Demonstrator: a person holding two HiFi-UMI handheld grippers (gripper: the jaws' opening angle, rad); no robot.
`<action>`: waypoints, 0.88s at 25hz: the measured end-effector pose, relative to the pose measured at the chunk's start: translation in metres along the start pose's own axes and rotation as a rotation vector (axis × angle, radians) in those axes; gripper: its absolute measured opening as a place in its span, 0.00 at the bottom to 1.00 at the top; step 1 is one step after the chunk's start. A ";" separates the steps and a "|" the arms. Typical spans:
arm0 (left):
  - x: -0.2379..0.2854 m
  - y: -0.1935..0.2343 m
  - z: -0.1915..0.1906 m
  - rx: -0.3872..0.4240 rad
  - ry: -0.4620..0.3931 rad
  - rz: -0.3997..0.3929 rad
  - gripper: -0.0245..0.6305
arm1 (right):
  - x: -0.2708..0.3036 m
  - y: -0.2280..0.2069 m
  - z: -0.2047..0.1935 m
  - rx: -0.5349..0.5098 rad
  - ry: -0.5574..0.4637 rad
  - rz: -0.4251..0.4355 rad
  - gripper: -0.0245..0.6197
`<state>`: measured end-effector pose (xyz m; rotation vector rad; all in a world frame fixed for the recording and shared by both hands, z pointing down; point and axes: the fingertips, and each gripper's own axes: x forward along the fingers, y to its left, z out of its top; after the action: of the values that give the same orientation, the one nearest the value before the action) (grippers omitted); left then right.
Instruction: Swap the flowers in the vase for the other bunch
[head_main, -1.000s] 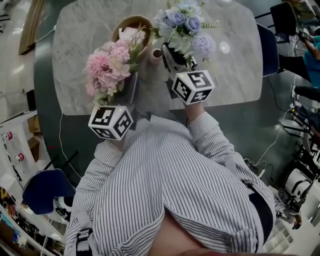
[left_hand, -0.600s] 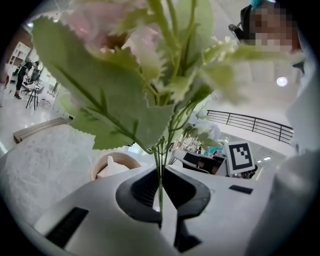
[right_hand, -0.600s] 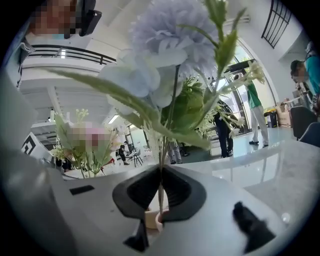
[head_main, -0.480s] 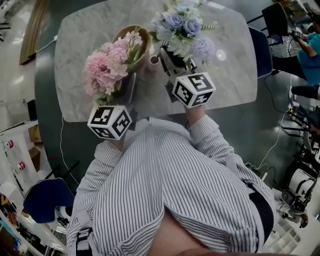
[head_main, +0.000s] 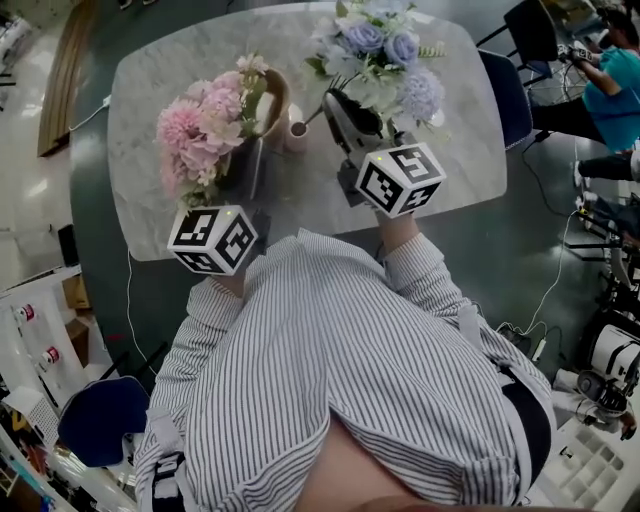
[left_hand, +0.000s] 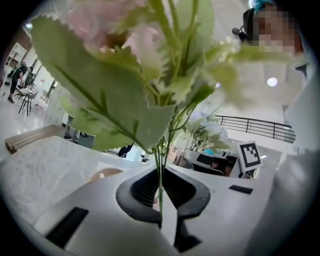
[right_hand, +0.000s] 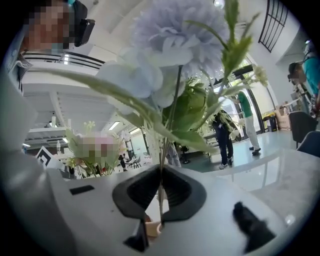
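Observation:
My left gripper (head_main: 252, 172) is shut on the thin green stems of the pink bunch (head_main: 205, 125), holding it above the marble table (head_main: 140, 170). In the left gripper view the stems (left_hand: 160, 190) are pinched between the jaws, and leaves (left_hand: 110, 110) fill the frame. My right gripper (head_main: 345, 112) is shut on the stems of the blue bunch (head_main: 385, 60); the right gripper view shows those stems (right_hand: 161, 192) under a pale blue bloom (right_hand: 172, 35). A small pinkish vase (head_main: 296, 128) stands between the two grippers, with nothing visible in it.
A round wooden bowl (head_main: 276, 88) sits behind the pink bunch beside the vase. A blue chair (head_main: 508, 95) stands at the table's right side and another (head_main: 100, 415) at lower left. A person in teal (head_main: 612, 85) is at far right. Cables lie on the floor.
Both grippers have risen with their bunches. The pink bunch has shifted left, away from the bowl, and the blue bunch has moved slightly right, so the vase now shows between them.

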<state>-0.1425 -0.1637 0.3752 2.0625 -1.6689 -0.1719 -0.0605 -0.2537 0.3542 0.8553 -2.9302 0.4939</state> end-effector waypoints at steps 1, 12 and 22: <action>0.000 0.002 0.002 0.006 -0.005 -0.004 0.08 | 0.000 0.002 0.002 -0.001 -0.009 0.002 0.08; 0.000 0.034 0.028 0.049 -0.037 -0.024 0.08 | -0.002 0.010 0.010 0.002 -0.047 -0.034 0.08; 0.010 0.034 0.042 0.086 -0.054 -0.070 0.08 | -0.022 0.000 0.002 0.035 -0.044 -0.107 0.08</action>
<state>-0.1860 -0.1900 0.3555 2.1996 -1.6642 -0.1833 -0.0422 -0.2428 0.3490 1.0342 -2.9032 0.5276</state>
